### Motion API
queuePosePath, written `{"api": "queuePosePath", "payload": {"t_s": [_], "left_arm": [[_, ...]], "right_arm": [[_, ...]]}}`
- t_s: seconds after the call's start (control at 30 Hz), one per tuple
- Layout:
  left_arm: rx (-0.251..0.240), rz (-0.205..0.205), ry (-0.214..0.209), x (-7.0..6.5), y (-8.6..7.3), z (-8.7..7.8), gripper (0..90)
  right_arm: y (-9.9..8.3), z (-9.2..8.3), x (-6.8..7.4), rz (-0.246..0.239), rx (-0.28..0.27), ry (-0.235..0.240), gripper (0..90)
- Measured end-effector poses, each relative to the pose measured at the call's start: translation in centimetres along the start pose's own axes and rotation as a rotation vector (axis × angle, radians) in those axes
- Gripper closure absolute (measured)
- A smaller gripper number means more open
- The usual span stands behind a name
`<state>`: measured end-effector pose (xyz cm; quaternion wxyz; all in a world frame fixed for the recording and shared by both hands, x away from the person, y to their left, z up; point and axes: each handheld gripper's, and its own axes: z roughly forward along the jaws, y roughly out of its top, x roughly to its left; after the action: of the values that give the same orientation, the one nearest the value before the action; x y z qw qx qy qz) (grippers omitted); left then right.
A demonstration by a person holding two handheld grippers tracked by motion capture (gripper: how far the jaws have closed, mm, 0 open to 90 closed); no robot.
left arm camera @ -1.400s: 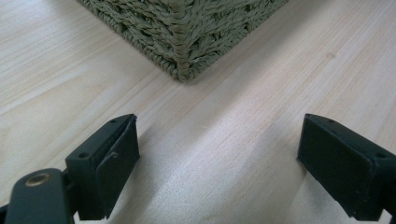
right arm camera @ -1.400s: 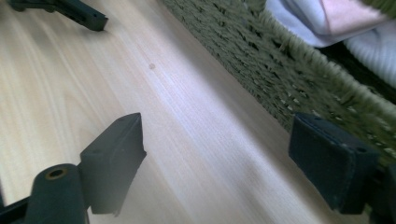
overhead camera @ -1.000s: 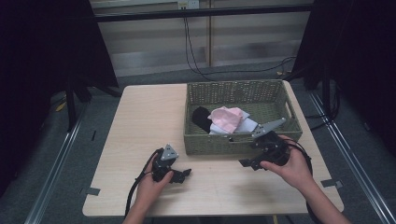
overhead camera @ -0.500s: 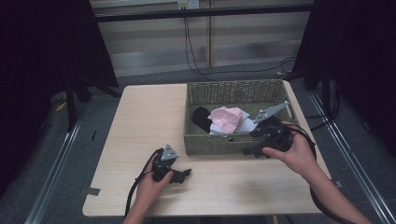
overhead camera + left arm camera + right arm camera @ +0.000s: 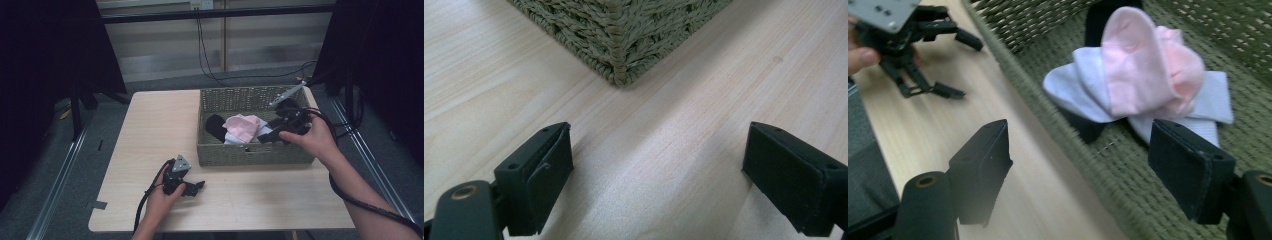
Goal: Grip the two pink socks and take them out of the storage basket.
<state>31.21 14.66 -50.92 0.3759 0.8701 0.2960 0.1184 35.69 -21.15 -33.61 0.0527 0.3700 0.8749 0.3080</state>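
A woven green basket [image 5: 250, 156] stands on the right half of the table and holds a pink sock [image 5: 243, 126], a white sock [image 5: 235, 139] and a black sock [image 5: 216, 126]. My right gripper [image 5: 267, 135] hangs open over the basket's right part, its jaws pointing at the pile. In the right gripper view the pink sock [image 5: 1143, 65] lies on top of the white sock [image 5: 1083, 90], just beyond my open right gripper [image 5: 1080, 165]. My left gripper [image 5: 197, 186] rests open on the table in front of the basket's near left corner [image 5: 624, 30], nothing between its jaws.
The wooden table [image 5: 150, 130] has bare room left of the basket and along the front edge. Cables trail from both grippers. Dark curtains and metal floor rails flank the table. The left gripper [image 5: 965, 67] also shows far off in the right gripper view.
My right gripper has risen from the table in front of the basket and moved back over its right part. The left gripper has stayed in place.
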Motion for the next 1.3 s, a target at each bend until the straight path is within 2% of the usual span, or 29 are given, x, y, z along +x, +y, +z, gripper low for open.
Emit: {"api": "queuePosePath", "payload": {"t_s": [0.03,0.07,0.27,0.43,0.63,0.87,1.07,1.23,1.3], "left_arm": [[0.000,0.001,0.000,0.0,0.0,0.0,12.0],[0.001,0.001,0.000,0.0,0.0,0.0,12.0],[0.000,0.000,-0.001,0.0,0.0,0.0,12.0],[-0.001,0.000,0.000,0.0,0.0,0.0,12.0],[0.000,-0.001,-0.003,0.0,0.0,0.0,12.0],[-0.001,0.000,-0.003,0.0,0.0,0.0,12.0],[-0.001,-0.001,-0.004,0.0,0.0,0.0,12.0],[0.000,-0.002,-0.004,0.0,0.0,0.0,12.0],[0.000,-0.001,-0.003,0.0,0.0,0.0,12.0]], "right_arm": [[0.0,0.0,0.0,0.000,0.000,0.000,24.7],[0.5,0.4,-0.7,0.001,0.027,-0.017,26.3],[1.7,1.8,-2.3,0.036,0.073,-0.044,27.9],[2.3,3.3,-3.4,0.051,0.106,-0.051,34.8],[3.0,5.7,-4.4,0.066,0.175,-0.065,42.1],[3.4,7.6,-5.3,0.106,0.205,-0.068,51.7],[3.5,8.5,-5.8,0.127,0.212,-0.090,52.6],[3.6,9.1,-6.3,0.146,0.218,-0.073,63.3],[3.6,9.2,-6.4,0.141,0.218,-0.082,66.7]]}}
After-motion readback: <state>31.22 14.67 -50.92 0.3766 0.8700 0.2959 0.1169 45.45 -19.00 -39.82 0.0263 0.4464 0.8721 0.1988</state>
